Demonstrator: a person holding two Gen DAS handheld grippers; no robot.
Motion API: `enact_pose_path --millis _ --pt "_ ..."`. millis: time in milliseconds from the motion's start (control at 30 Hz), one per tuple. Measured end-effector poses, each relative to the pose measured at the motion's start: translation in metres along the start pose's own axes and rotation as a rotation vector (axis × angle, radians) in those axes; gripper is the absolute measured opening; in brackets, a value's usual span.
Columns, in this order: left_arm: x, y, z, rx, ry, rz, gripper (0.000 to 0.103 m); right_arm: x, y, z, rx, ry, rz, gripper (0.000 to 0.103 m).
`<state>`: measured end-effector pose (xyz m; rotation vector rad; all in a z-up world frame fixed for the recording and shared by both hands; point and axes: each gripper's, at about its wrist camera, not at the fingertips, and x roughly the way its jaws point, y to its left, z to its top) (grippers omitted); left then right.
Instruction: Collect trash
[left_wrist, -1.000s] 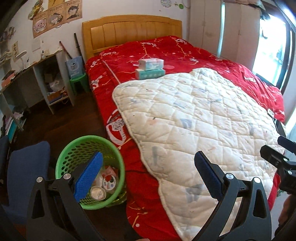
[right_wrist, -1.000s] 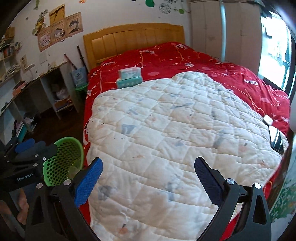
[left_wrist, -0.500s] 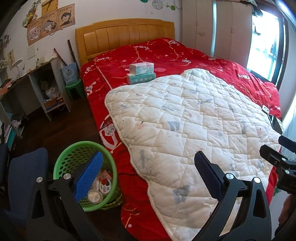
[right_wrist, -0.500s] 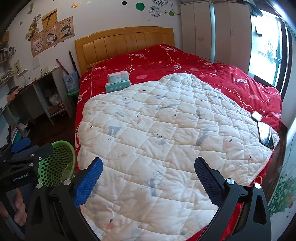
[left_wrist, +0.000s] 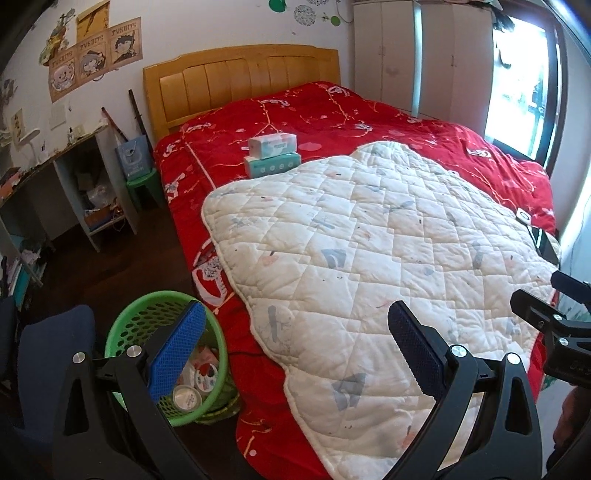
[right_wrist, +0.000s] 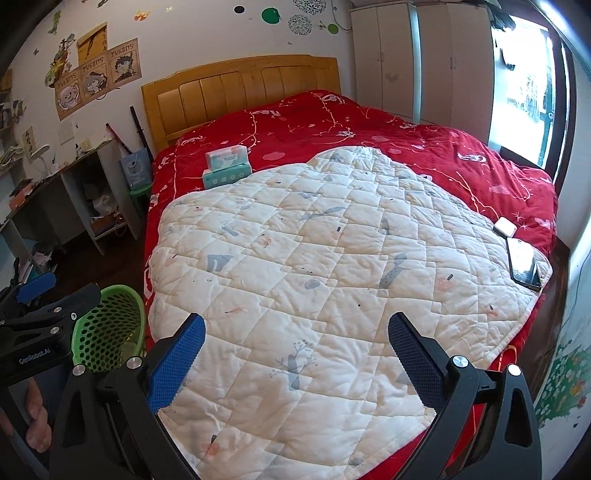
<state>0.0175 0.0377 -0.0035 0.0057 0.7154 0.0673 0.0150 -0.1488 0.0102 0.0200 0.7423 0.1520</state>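
my left tongs (left_wrist: 295, 343) hang released and empty at the foot of the bed (left_wrist: 332, 122), one blue pad over the green basket (left_wrist: 129, 317) on the dark floor beside the bed, the other over the white quilt (left_wrist: 369, 240). inside the basket lie the collected trash pieces (left_wrist: 199, 376), among them round lids and small wrappers. my right tongs (right_wrist: 295, 347) are likewise spread wide and hold nothing, both pads over the near end of the quilt, which is laid across the red bedspread (right_wrist: 369, 122). two tissue packs (left_wrist: 272, 155) sit stacked on the bedspread, just touching the quilt's far edge. a phone (right_wrist: 524, 267) rests on the quilt's right corner, with a small white case (right_wrist: 505, 226) just beyond it on the red cover. a bench (left_wrist: 48, 162) crowded with small items runs along the left wall, under cartoon posters (right_wrist: 98, 77), and a blue chair (left_wrist: 55, 354) stands near the basket.
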Motion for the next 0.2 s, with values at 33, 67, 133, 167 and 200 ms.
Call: enact_pose_path --millis 33,67,133,167,200 --pt "0.0003 0.0002 -0.0004 -0.005 0.003 -0.002 0.098 -0.0002 -0.0004 -0.0001 0.001 0.001 0.0 0.096" --pt "0.0008 0.0002 -0.0004 -0.007 0.006 -0.002 0.098 -0.0002 -0.0003 -0.0002 0.0 0.001 -0.001 0.096" --pt "0.0014 0.0001 -0.0009 -0.004 0.007 0.0 0.098 -0.0007 -0.0007 -0.0004 0.001 -0.001 0.0 0.096" --pt "0.0015 0.0 -0.0004 -0.006 0.008 -0.001 0.098 -0.0006 -0.0007 -0.0003 0.001 0.0 0.0 0.096" --pt "0.0016 0.0 -0.0003 -0.007 0.01 -0.003 0.098 -0.0003 -0.0005 -0.0003 0.001 0.001 -0.003 0.096"
